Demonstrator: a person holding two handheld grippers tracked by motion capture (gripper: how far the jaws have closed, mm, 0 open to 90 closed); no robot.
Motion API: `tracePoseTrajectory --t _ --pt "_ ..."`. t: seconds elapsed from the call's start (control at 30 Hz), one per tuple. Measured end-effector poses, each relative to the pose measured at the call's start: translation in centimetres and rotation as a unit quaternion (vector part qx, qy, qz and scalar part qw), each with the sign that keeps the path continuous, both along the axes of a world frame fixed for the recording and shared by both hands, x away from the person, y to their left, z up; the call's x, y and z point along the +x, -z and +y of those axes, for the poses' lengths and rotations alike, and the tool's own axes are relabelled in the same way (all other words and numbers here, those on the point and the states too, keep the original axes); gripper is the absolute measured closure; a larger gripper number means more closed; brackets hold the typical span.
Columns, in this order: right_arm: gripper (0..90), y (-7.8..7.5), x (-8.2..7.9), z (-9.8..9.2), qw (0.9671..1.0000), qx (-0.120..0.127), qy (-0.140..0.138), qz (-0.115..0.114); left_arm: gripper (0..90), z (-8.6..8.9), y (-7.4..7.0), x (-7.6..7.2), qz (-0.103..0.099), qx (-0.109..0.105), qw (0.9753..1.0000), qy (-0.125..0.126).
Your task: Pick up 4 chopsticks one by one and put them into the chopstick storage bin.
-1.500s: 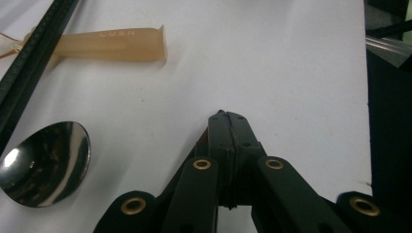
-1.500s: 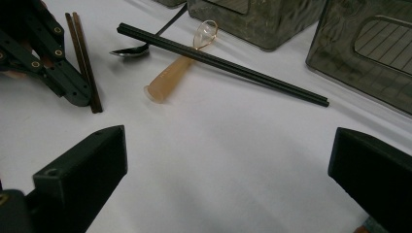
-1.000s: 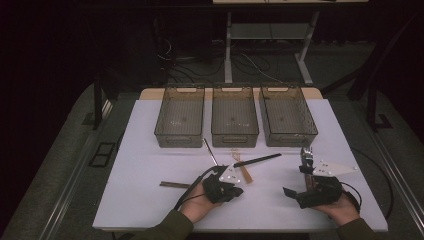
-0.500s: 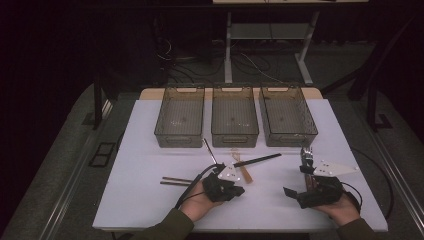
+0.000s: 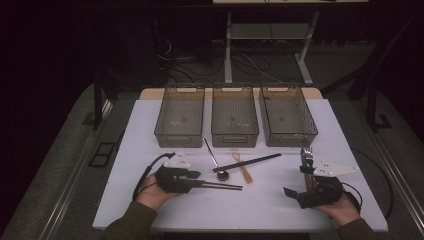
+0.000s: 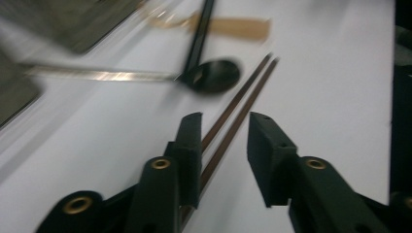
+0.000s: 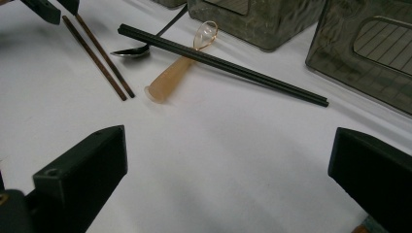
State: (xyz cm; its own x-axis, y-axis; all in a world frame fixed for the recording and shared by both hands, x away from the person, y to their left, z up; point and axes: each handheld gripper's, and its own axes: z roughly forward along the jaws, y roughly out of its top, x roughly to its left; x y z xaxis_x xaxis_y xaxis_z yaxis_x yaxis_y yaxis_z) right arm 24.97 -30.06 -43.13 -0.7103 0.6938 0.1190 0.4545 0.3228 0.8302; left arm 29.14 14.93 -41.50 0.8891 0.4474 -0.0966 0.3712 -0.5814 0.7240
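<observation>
A pair of brown chopsticks [image 5: 220, 185] lies on the white table [image 5: 260, 205], pointing right. My left gripper [image 5: 197, 180] is open astride their near end. In the left gripper view the brown chopsticks [image 6: 243, 97] run between the jaws, close to the left one, with a gap still showing at my left gripper [image 6: 226, 121]. Beyond them lie a metal spoon [image 5: 212, 157], a pair of black chopsticks [image 5: 250, 162] and an amber plastic spoon [image 5: 241, 167]. My right gripper [image 5: 298, 175] rests at the right, wide open and holding nothing. Past my right gripper [image 7: 228, 141] lie the black chopsticks [image 7: 218, 60] across the amber spoon [image 7: 180, 73].
Three clear grey bins [image 5: 180, 115], [image 5: 234, 115], [image 5: 287, 115] stand side by side at the back of the table. Bare white table lies between the two grippers. A black cable [image 5: 145, 175] loops out from the left gripper.
My left gripper has slid left. The brown chopsticks, which stuck out to its left, now reach out to the right from between its jaws. The right gripper has stayed put.
</observation>
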Motion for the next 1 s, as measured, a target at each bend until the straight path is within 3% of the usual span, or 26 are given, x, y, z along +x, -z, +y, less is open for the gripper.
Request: tracePoseTrajectory --t 0.1,0.2,0.3,0.7,1.0 --pt "0.4 0.0 0.0 0.1 1.0 -0.001 -0.001 0.001 58.8 2.2 0.6 0.4 0.002 0.01 0.9998 -0.015" --pt "0.4 0.0 0.0 0.1 1.0 -0.002 -0.002 0.0 56.7 3.1 1.1 0.8 0.007 0.01 0.9998 -0.017" --pt "0.4 0.1 0.0 0.1 1.0 -0.003 -0.002 0.001 57.0 3.0 1.2 1.0 0.005 0.01 0.9998 -0.016" --pt "0.4 0.1 0.0 0.1 1.0 -0.002 -0.002 0.001 76.6 2.0 1.7 0.8 0.005 0.019 0.9993 0.031" --pt "0.4 0.1 0.0 0.1 1.0 -0.002 -0.003 0.001 78.3 1.4 2.2 1.0 0.002 0.027 0.9983 0.051"
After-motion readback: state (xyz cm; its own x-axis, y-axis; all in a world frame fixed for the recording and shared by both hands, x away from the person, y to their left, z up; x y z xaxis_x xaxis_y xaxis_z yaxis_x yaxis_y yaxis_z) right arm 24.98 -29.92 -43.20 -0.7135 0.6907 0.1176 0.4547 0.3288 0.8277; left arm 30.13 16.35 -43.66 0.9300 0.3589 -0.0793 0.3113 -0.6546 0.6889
